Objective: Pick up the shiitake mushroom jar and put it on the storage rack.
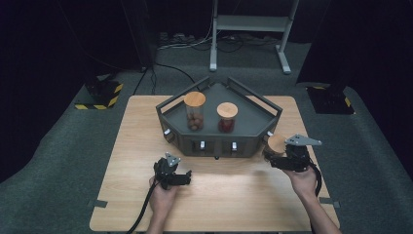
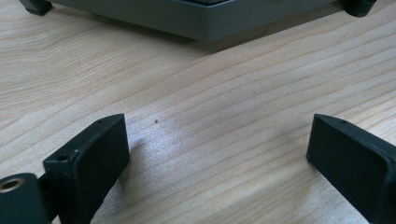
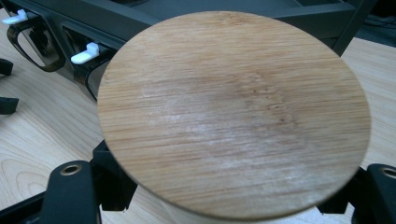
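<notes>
Jar with a round bamboo lid (image 1: 276, 144), held in the right tongs (image 1: 272, 158), stands at the right near corner of the dark grey angular tray (image 1: 253, 124), just beside its wall. In the right gripper view the lid (image 3: 233, 112) faces the camera as a broad wooden disc, the jaws clenched on the jar body beneath it, so the jar's long axis appears upright; its contents are hidden. White latches (image 3: 88, 51) show along the tray's front there. On the tray stand two more glass jars with bamboo lids: a taller one holding brown balls (image 1: 195, 113) and a shorter one with dark red contents (image 1: 227, 118). The left tongs (image 1: 187, 174) rest released on the pale wooden worktop (image 1: 229, 195), nothing between their jaws.
</notes>
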A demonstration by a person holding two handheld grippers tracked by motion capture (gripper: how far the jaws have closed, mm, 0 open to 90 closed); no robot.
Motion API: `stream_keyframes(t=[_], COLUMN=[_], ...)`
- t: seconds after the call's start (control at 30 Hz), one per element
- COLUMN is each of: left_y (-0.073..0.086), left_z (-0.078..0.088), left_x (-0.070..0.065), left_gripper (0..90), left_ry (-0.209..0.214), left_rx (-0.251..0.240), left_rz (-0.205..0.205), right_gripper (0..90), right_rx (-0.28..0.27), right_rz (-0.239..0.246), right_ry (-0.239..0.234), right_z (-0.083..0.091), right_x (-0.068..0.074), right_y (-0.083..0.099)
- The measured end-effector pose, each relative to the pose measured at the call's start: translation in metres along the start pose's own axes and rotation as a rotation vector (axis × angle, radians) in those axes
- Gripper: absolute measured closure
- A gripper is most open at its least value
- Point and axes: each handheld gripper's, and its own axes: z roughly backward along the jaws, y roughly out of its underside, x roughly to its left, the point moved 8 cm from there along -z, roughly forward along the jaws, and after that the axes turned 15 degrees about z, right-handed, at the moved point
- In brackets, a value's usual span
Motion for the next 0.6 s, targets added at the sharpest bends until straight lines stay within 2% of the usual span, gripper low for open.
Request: stream_keyframes(t=[0.6], left_y=[0.0], left_z=[0.0], left_x=[0.0], left_gripper=[5.9], left_ry=[-0.001], left_rx=[0.002], left_rz=[-0.004], right_gripper=[25.2], right_rx=[-0.009], right_rz=[-0.001], right_ry=[-0.014], right_z=[0.003], right_x=[-0.002], right_y=[-0.012])
